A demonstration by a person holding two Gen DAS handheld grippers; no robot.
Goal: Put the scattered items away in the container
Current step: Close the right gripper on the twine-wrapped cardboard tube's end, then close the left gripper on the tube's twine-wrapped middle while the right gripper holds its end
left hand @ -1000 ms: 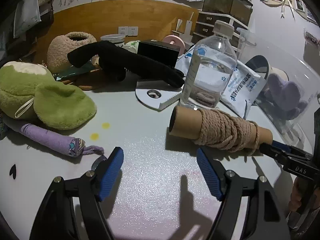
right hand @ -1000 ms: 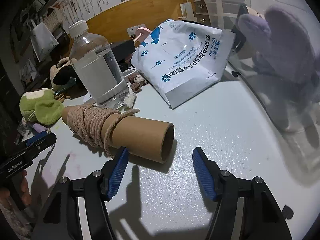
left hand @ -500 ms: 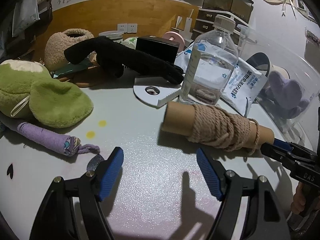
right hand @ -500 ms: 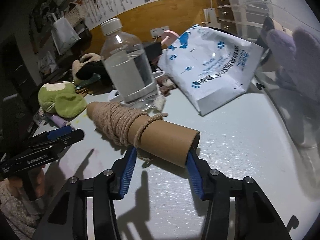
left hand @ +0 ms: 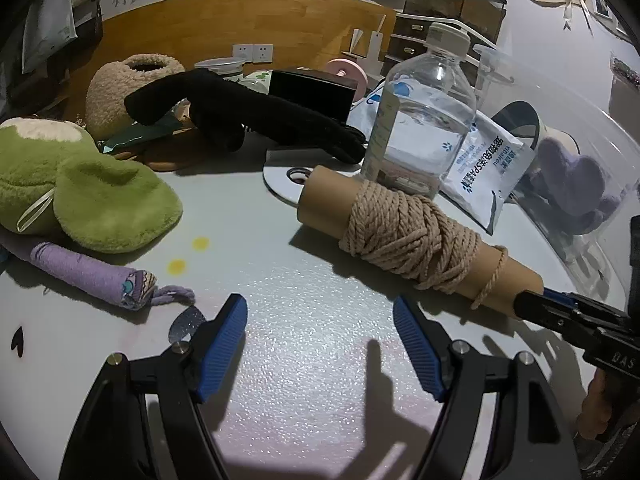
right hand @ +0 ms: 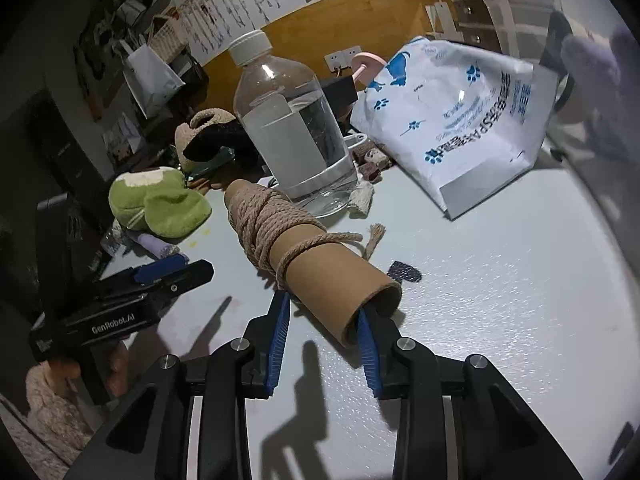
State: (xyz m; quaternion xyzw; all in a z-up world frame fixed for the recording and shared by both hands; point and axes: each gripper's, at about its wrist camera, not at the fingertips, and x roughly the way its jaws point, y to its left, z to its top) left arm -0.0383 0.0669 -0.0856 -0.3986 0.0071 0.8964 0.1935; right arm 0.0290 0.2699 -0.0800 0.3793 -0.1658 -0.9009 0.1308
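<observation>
Tube: a brown cardboard tube [right hand: 320, 264], open at both ends, with beige twine [left hand: 408, 236] wound thickly round its middle and one loose strand trailing off.
Place: it lies slanted on the pale table [left hand: 312, 344], just in front of the water bottle [right hand: 292, 128], near the white pouch [right hand: 460, 120].
Right gripper [right hand: 322, 332]: jaws closing on the tube's near end, one blue pad outside the wall, the other at the open mouth.
Left gripper [left hand: 320, 344]: wide, nothing between its pads, above bare table.
Container: clear bin [left hand: 580, 152] at the right, purple plush inside.
</observation>
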